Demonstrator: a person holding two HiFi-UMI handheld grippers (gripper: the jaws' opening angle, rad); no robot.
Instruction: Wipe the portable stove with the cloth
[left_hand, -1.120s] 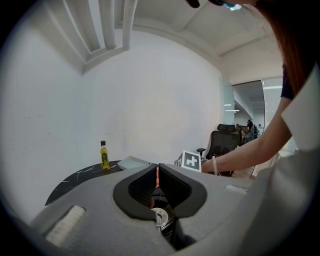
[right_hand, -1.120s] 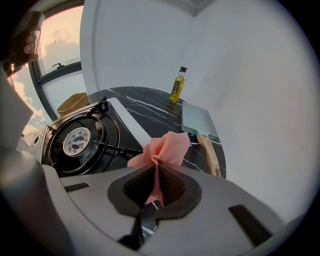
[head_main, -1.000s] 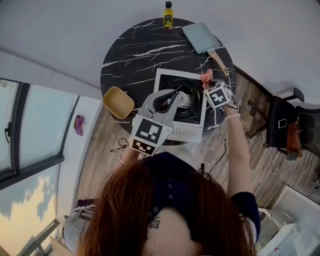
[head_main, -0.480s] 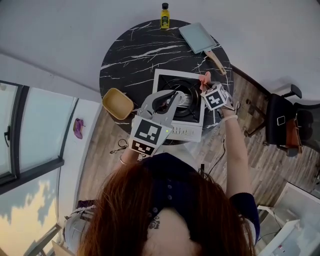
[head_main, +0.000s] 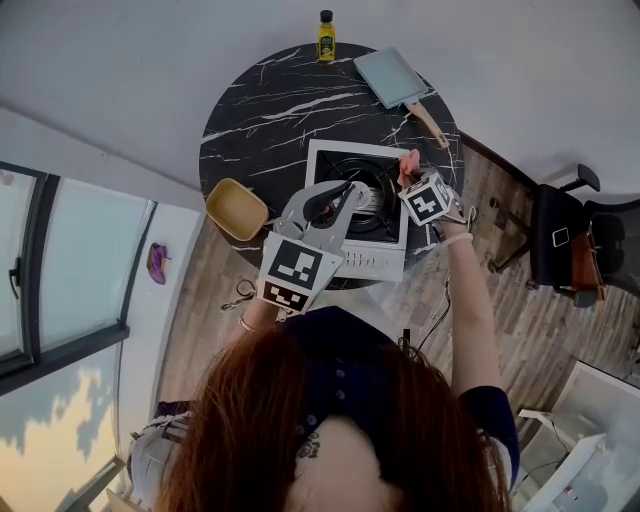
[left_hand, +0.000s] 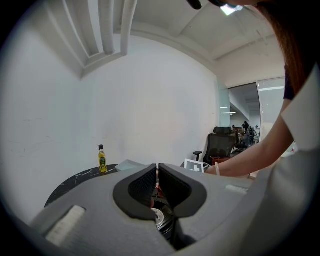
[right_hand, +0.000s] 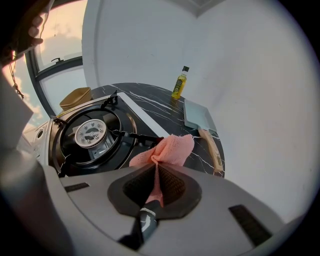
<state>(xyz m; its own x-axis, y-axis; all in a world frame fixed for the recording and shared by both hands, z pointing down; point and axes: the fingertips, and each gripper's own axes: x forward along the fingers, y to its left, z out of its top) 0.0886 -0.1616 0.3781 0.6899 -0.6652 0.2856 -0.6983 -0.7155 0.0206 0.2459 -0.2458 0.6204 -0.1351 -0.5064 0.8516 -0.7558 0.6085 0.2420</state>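
Cloth, pink mesh fabric (right_hand: 165, 150), pinched in right tongs (right_hand: 156, 168), has crept inward at 2 o'clock edge of white-framed black portable stove (head_main: 372, 263); wiping likely starting. Left tongs (left_hand: 157, 172) pressed together, empty, unmoved above stove.

Office: black swivel chair (head_main: 558, 243), tall windows (head_main: 70, 270), wood-look floor (head_main: 520, 310).

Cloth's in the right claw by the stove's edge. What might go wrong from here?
The cloth, pinched by one fold in the right claw, may snag on the pan support and pull free. The left claw is shut on nothing, so the stove might slide under pressure. A wide stroke could hit the cleaver.
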